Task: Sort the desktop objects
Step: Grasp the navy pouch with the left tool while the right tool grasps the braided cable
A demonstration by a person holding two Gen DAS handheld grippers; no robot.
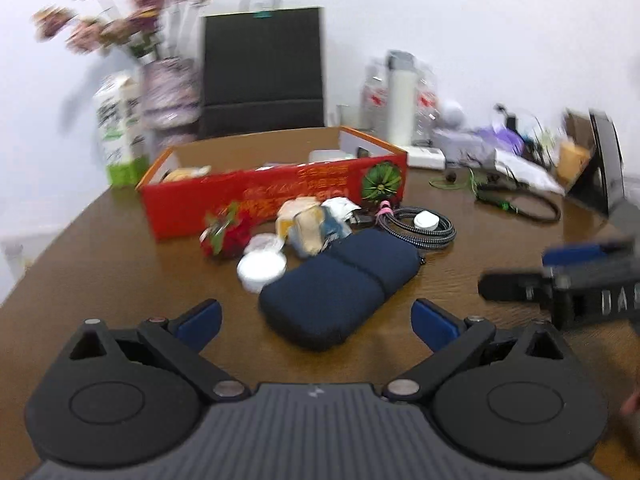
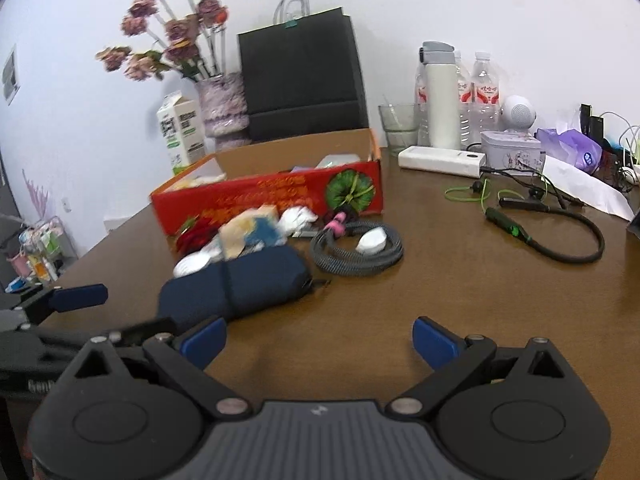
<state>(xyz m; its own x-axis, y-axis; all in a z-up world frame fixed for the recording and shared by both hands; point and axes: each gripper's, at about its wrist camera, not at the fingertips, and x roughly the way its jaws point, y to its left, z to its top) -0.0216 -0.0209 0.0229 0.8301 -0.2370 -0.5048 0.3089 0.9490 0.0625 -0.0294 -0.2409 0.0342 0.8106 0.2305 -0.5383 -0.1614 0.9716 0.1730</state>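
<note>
A dark blue soft pouch (image 1: 340,284) lies on the brown table, just ahead of my open, empty left gripper (image 1: 316,326); it also shows in the right wrist view (image 2: 236,284). Behind it lie a white round lid (image 1: 261,267), snack packets (image 1: 310,226), a red packet (image 1: 228,236) and a coiled braided cable (image 1: 424,227) with a white charger (image 2: 371,241). A red cardboard box (image 1: 276,200) stands behind them, open-topped, with items inside. My right gripper (image 2: 316,344) is open and empty over bare table, right of the pouch.
A flower vase (image 2: 222,106), milk carton (image 2: 180,132) and black paper bag (image 2: 304,76) stand at the back. Bottles (image 2: 440,96), a glass (image 2: 398,124), a white power bank (image 2: 440,160), a tin (image 2: 510,148) and green-black earphones (image 2: 532,224) crowd the right side.
</note>
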